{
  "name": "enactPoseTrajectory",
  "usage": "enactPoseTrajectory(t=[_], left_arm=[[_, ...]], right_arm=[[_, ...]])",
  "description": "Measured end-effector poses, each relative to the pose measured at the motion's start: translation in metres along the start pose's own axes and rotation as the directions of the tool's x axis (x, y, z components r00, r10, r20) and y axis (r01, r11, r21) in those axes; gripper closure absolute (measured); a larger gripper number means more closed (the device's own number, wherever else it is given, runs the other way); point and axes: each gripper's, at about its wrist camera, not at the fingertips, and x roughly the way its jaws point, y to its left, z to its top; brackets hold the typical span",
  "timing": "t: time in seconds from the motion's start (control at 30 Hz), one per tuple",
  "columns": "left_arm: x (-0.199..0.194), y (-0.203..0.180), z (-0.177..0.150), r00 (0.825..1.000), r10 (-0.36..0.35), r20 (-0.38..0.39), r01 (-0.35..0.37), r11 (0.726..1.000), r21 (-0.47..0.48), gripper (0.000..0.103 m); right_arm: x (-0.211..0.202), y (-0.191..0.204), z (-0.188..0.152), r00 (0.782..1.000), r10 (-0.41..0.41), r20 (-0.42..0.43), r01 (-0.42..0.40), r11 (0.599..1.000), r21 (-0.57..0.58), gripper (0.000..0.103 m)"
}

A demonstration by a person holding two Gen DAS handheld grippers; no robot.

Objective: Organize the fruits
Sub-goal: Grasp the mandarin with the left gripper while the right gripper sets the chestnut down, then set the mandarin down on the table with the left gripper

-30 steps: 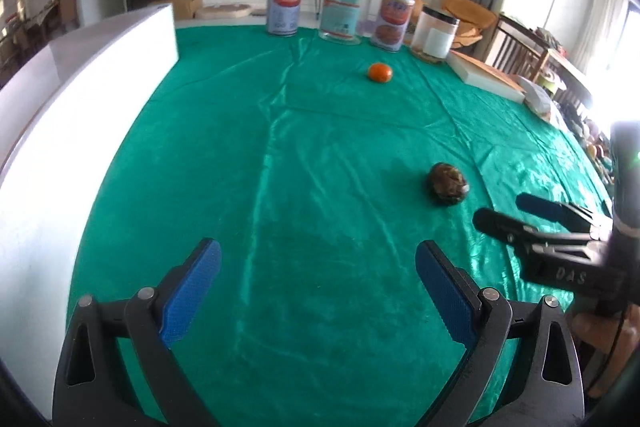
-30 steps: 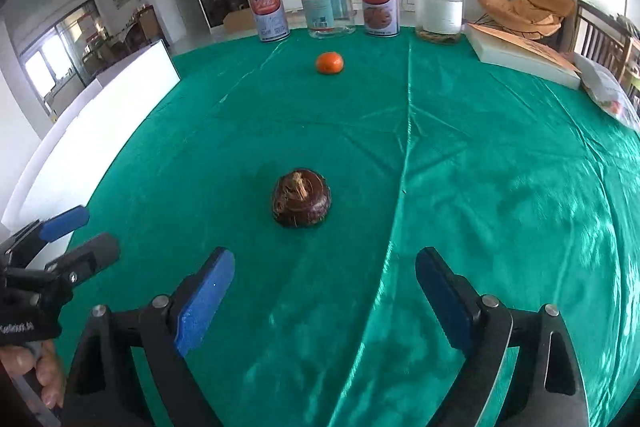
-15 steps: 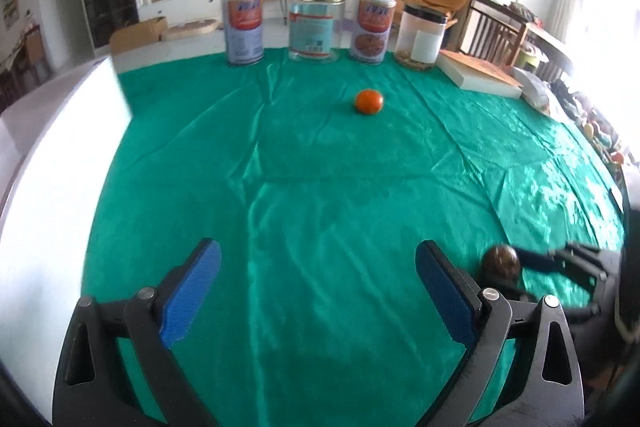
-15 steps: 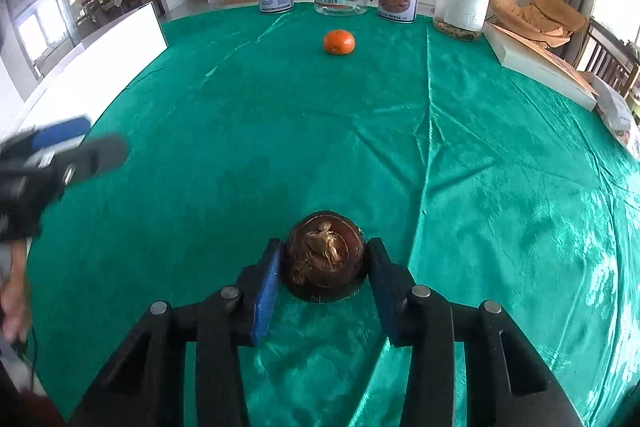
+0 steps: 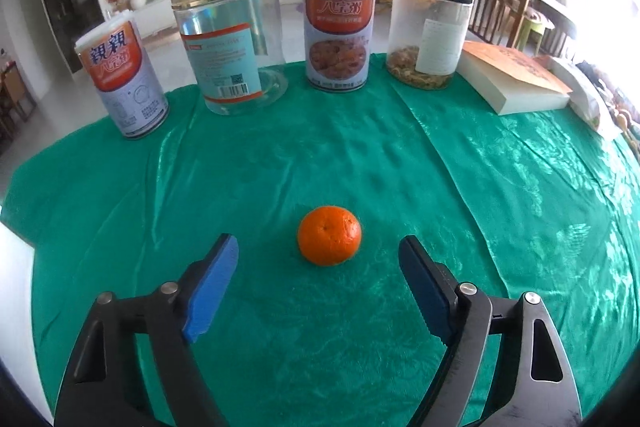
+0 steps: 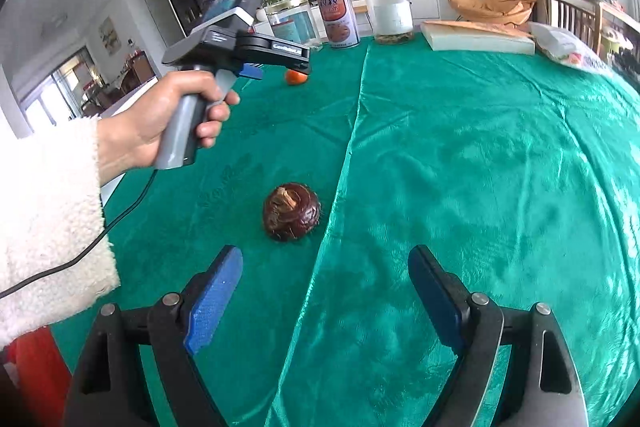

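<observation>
Right tongs, pinching the brown round fruit half a second ago, now spread, fruit on green desk at 12 o'clock; left tongs spread, now nearing small orange tangerine at 12 o'clock; likely next pickup.

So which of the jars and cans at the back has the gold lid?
The clear jar with the blue label, second from left. The two cans beside it have white lids, and the far-right jar has a black one.
</observation>
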Motion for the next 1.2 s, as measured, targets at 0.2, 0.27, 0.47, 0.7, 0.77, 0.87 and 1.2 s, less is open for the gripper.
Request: enactPoseTrajectory(t=[0.2,0.27,0.47,0.7,0.77,0.87,1.2], left_arm=[[0.005,0.0,-0.007,0.999,0.022,0.032,-0.021,0.999,-0.027,0.071],[-0.009,0.005,-0.017,0.999,-0.002,0.044,0.005,0.998,-0.069,0.071],[-0.089,0.027,-0.105,0.998,-0.042,-0.053,0.038,0.996,-0.085,0.071],[-0.177,0.045,-0.237,0.993,-0.032,-0.109,0.012,0.984,-0.178,0.067],[-0.188,0.045,-0.256,0.995,-0.018,-0.1,-0.004,0.977,-0.212,0.034],[-0.196,0.045,-0.277,0.996,0.016,-0.087,-0.036,0.969,-0.244,0.011],[-0.193,0.032,-0.289,0.995,0.085,-0.054,-0.093,0.98,-0.178,0.0]], right_arm=[[0.0,0.001,-0.001,1.0,0.012,0.012,-0.012,1.0,-0.006,0.018],[0.001,-0.002,0.0,1.0,0.023,0.011,-0.023,1.0,0.016,0.018],[0.004,-0.009,0.0,0.999,0.04,-0.011,-0.039,0.998,0.055,0.018],[-0.011,0.026,-0.018,0.998,-0.027,-0.05,0.025,0.999,-0.028,0.018],[-0.018,0.038,-0.029,0.996,-0.075,-0.056,0.071,0.995,-0.071,0.018],[-0.026,0.047,-0.051,0.988,-0.145,-0.053,0.139,0.985,-0.102,0.018],[-0.02,0.051,-0.066,0.967,-0.253,-0.039,0.243,0.956,-0.166,0.012]])
